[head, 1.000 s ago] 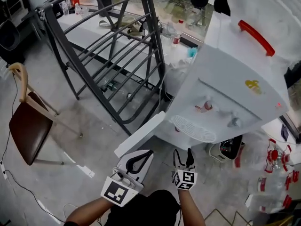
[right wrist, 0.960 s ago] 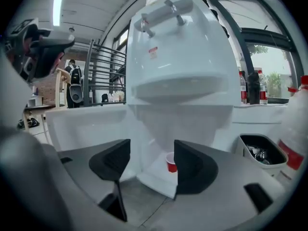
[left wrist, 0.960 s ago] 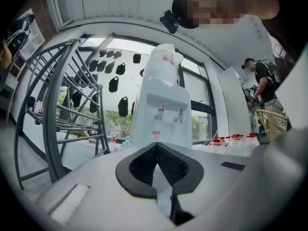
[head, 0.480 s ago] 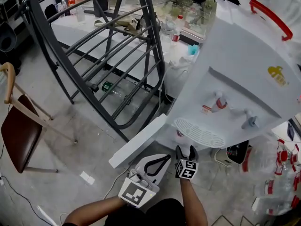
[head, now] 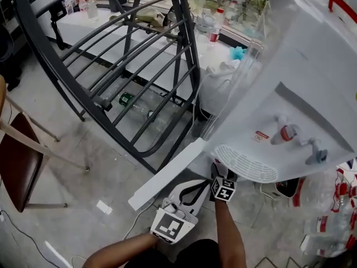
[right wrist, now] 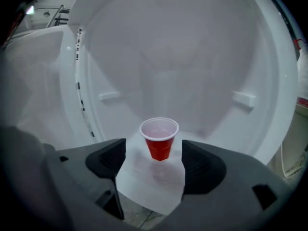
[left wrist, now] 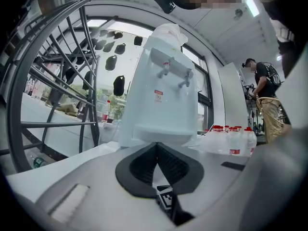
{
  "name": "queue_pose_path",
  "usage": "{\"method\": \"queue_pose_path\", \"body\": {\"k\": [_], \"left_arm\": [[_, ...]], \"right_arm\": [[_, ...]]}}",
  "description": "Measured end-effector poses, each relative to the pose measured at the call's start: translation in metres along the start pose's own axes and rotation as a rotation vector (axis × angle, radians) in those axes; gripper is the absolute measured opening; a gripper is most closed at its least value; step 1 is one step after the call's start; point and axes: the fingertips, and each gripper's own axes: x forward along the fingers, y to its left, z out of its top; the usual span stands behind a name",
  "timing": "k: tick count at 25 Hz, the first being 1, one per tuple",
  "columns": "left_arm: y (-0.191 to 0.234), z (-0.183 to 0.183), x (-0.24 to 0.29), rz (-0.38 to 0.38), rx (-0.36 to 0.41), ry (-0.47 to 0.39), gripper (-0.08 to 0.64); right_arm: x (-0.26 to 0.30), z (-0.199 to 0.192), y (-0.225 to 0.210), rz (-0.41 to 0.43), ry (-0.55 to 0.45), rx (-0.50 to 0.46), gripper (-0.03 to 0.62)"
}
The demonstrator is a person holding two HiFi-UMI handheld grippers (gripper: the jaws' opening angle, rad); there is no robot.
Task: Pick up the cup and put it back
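sitting empty in the cabinet [right wrist: 202, 57], cup [right wrist: 159, 138]; right gripper [right wrist: 154, 147] just parted, nothing between; left gripper [left wrist: 156, 153] jaws together

The cup [right wrist: 159, 141] is glossy red plastic, white inside. The dispenser [head: 312, 54] is smooth white plastic. The rack [head: 186, 38] is dark painted metal tube. The chair [head: 17, 166] has pale wood and a shiny brown seat. The floor [head: 83, 194] is mottled matt grey.

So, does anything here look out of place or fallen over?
Yes. A bottle with a green label lies on its side on the floor. The red cup stands upright, and no spill is visible.
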Motion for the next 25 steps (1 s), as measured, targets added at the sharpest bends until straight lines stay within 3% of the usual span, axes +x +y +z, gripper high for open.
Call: {"method": "queue_pose_path", "body": {"k": [13,17,25], "left_arm": [[0.020,-0.015,0.009,0.007,-0.041,0.020,0.006],[0.020,-0.016,0.008,0.004,-0.051,0.019,0.006],[0.014,-0.010,0.002,0.003,-0.046,0.012,0.006]], "right_arm": [[0.039,0.002,-0.010,-0.031,0.013,-0.012,0.337],[0.042,0.005,-0.009,-0.039,0.008,-0.036,0.257],[0.034,0.002,-0.006,-0.037,0.030,-0.055,0.258]]}}
